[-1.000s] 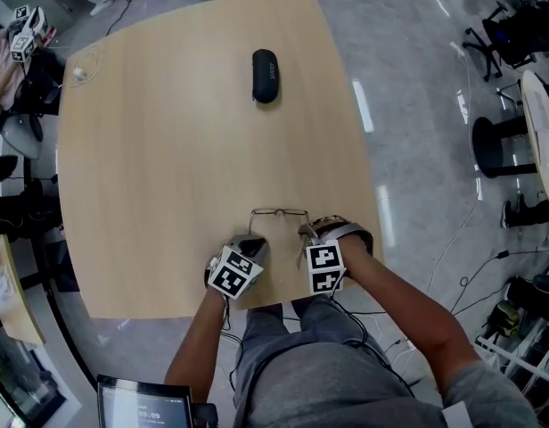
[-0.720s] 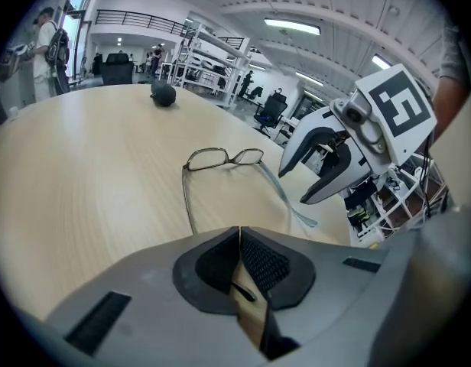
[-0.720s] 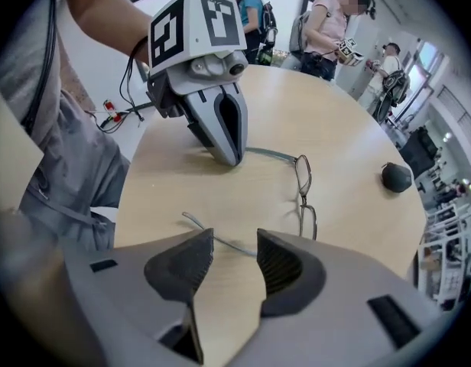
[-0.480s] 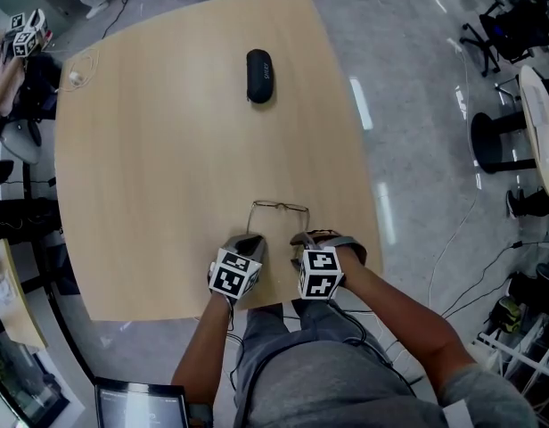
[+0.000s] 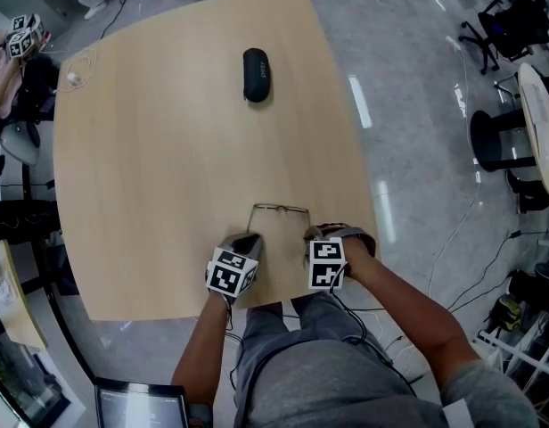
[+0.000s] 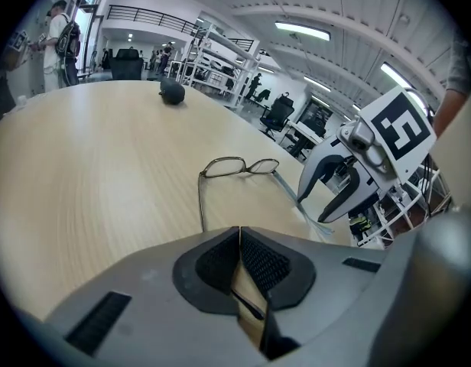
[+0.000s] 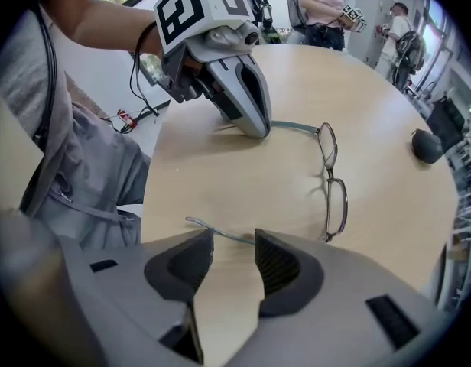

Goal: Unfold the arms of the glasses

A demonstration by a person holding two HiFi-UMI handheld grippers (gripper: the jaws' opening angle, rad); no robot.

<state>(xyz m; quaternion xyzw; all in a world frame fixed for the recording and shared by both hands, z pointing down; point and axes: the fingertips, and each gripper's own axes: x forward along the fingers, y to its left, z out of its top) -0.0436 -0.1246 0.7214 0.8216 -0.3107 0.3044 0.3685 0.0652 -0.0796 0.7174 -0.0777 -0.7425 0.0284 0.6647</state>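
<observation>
Your left gripper (image 5: 249,239) is clenched on one arm of the glasses (image 5: 280,209). They lie near the table's (image 5: 167,168) near edge, both arms unfolded. Your right gripper (image 5: 311,234) is released, and the other arm lies across its parted jaw tips.

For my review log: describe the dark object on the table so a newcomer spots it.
On the light wooden table, look toward the far edge. The black oblong case lies there, solid and rounded, unlike the thin wire-framed glasses at the near edge.
</observation>
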